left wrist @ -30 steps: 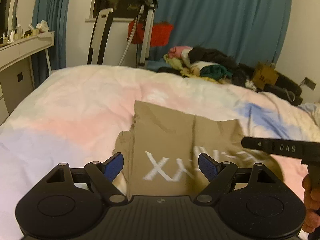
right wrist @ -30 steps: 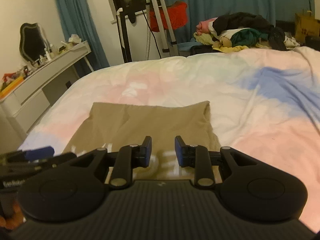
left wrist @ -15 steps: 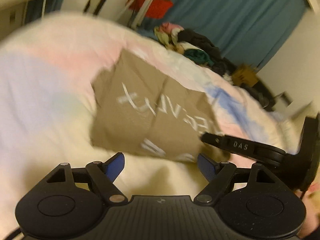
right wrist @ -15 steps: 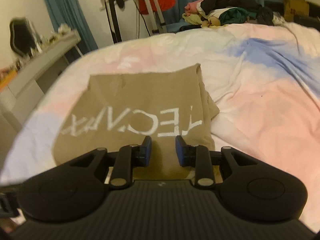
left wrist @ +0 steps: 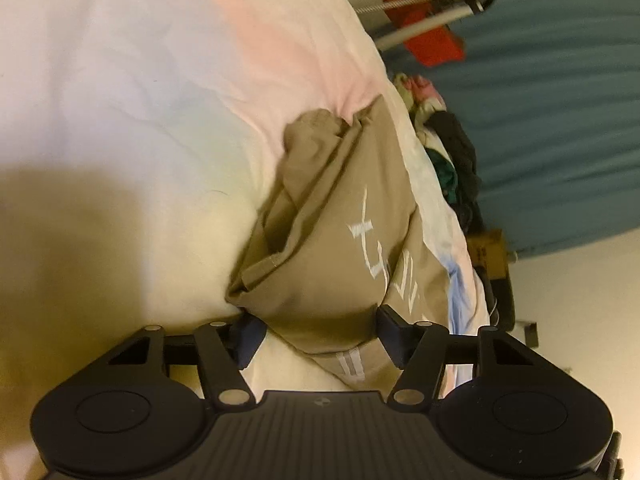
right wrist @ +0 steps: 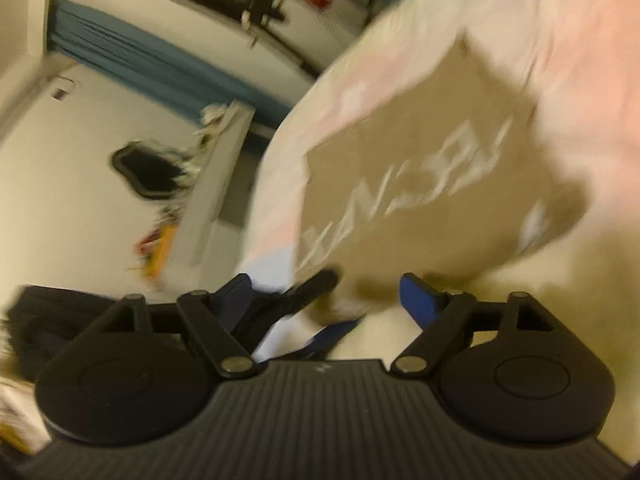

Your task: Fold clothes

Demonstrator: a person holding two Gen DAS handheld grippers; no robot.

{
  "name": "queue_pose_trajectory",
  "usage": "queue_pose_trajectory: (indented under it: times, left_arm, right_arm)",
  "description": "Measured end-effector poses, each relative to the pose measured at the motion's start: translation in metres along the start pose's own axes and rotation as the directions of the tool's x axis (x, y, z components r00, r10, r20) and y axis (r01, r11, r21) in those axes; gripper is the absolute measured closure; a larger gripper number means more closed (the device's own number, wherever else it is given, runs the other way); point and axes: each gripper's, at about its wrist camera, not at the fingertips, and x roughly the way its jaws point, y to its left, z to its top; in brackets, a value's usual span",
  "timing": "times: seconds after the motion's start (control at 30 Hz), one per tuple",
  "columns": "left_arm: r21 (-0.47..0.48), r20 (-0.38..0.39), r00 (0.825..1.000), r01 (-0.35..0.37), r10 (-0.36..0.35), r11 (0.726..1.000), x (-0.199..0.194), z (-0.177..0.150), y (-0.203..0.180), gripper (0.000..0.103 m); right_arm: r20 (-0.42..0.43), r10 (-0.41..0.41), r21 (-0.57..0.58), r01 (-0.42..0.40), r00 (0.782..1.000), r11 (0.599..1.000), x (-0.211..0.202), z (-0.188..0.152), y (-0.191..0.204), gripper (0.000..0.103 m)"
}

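Observation:
A tan T-shirt (left wrist: 340, 240) with white lettering lies folded on the pastel duvet (left wrist: 120, 100), its left side bunched into loose folds. My left gripper (left wrist: 320, 334) is open and tilted, and the shirt's near corner sits between its two blue-padded fingers. The right wrist view is blurred and rolled. There the shirt (right wrist: 420, 184) lies flat ahead of my right gripper (right wrist: 328, 296), which is open wide just short of the shirt's near edge. The left gripper's fingers (right wrist: 312, 284) show between the right gripper's fingers, at the shirt's corner.
A pile of mixed clothes (left wrist: 452, 148) sits at the bed's far end before a teal curtain (left wrist: 560, 120), with a red box (left wrist: 436, 44) and a cardboard box (left wrist: 490, 252) nearby. A white dresser (right wrist: 216, 184) and dark mirror (right wrist: 148, 168) stand beside the bed.
Both grippers have rolled and dropped close to the shirt. The right gripper's fingers went from nearly together to wide apart. The shirt's near corner now lies between the left gripper's fingers.

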Motion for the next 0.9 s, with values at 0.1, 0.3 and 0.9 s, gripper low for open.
queue_pose_trajectory:
  times: [0.1,0.3,0.9]
  left_arm:
    - [-0.069,0.023,1.0,0.011,-0.009,0.998,0.004,0.006,0.009,0.056]
    - [-0.063,0.079,0.995,0.059,-0.054,0.996,-0.004,0.011,0.005,0.074]
    - [0.042,0.142,0.973,0.178,-0.182,0.983,-0.044,0.003,-0.033,0.076]
  right_arm:
    - [-0.034,0.04,0.133,-0.035,0.999,0.991,0.02,-0.009,-0.016,0.02]
    - [0.149,-0.06,0.391,-0.003,0.987,0.92,0.006,-0.015,-0.055,0.023]
    - [0.408,-0.171,0.25,0.071,0.897,0.966,-0.054,-0.006,-0.02,0.083]
